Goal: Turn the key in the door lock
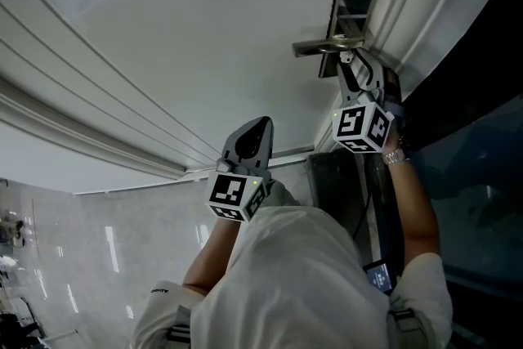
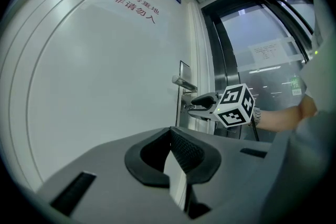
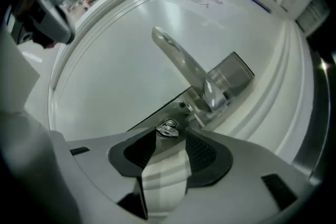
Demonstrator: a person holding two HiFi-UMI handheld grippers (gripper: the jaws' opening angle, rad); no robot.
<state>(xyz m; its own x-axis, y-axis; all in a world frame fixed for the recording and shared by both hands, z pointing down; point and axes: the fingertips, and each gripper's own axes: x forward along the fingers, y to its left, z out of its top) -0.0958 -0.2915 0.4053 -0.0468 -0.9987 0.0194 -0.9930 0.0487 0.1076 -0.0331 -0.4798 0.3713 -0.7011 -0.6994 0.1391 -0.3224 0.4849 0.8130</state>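
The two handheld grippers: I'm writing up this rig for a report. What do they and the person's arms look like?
Both the left gripper and right gripper have grey shells and black textured pads. Each carries a white cube with black square markers: left cube, right cube. The person wears a white short-sleeved shirt and a metal wristwatch on the right wrist.

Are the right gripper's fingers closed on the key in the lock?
No, the right gripper has its fingers apart, with the key unclamped between their tips.
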